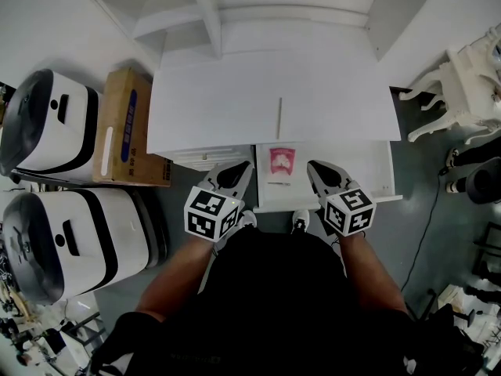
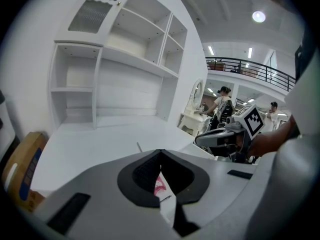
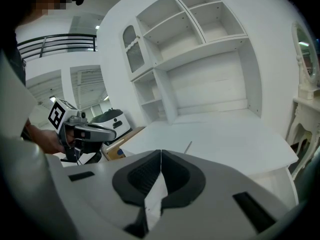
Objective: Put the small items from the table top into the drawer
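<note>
State of tools: the left tool (image 1: 244, 168) has its jaws fully together at the tips and holds nothing; in the left gripper view (image 2: 160, 153) only the slot below the closed tips is open, and the pink-printed packet (image 2: 159, 185) shows through it from below. The right tool (image 1: 313, 167) is likewise closed tip to tip and empty; its own view (image 3: 161, 153) shows only white surface through the slot.

Location of items: the drawer (image 1: 368, 171) stands pulled out under the front edge of the worktop (image 1: 235, 108); the pink-printed packet (image 1: 282, 163) lies flat inside it, between the two tools. The only small item visible on the worktop is a thin stick (image 1: 279, 117); it also shows in both gripper views (image 2: 139, 147) (image 3: 188, 147).

Governing relation: the thin stick lies ahead of both tools, beyond the drawer, near the worktop's front edge; its long axis runs front to back, pointing away from the person. It sits roughly midway between the tools; neither is clearly nearer.

Assessment: either tool would need to open, advance over the drawer, and close across the stick's narrow width, that is, jaws set side to side; a thin item lying flat on a hard surface is likely to roll or slip during pickup.
</note>
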The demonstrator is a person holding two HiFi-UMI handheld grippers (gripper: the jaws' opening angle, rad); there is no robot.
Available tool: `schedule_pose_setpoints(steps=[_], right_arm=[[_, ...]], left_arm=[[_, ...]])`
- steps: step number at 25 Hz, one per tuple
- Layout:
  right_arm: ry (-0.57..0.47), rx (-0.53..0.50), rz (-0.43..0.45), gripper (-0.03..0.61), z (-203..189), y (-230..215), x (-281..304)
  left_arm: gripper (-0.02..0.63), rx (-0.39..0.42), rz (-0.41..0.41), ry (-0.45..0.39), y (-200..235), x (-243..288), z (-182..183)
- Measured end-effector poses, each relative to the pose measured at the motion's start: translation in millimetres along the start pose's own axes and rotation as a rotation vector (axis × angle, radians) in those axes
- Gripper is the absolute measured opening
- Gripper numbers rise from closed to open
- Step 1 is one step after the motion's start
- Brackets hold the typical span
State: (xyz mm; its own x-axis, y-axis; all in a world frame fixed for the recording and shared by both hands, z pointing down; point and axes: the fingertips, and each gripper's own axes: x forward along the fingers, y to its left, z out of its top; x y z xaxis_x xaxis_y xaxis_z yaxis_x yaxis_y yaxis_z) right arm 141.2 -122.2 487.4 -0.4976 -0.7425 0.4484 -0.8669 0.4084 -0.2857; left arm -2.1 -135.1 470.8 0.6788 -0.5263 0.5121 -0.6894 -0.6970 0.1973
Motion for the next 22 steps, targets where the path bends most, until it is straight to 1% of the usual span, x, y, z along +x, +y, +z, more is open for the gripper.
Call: schedule_pose_setpoints(steps=[5,14,22], right_arm=[[0.007,0.004,-0.006,0.028,0.2,-3.9,4.1],[0.039,-0.011,0.005,0.029,-2.4,-2.3,19.8],[0.079,-0.022,-0.022,0.031,-8.1,-17.1,63.2]], left_arm=[[0.011,0.001,0.005,0.020,1.8,2.1,-3.6],[0.011,-0.022,0.023,0.035,11.9,0.4,-9.9],[0.011,-0.069,0.041,0.064,21.8,-7.7,-27.6]])
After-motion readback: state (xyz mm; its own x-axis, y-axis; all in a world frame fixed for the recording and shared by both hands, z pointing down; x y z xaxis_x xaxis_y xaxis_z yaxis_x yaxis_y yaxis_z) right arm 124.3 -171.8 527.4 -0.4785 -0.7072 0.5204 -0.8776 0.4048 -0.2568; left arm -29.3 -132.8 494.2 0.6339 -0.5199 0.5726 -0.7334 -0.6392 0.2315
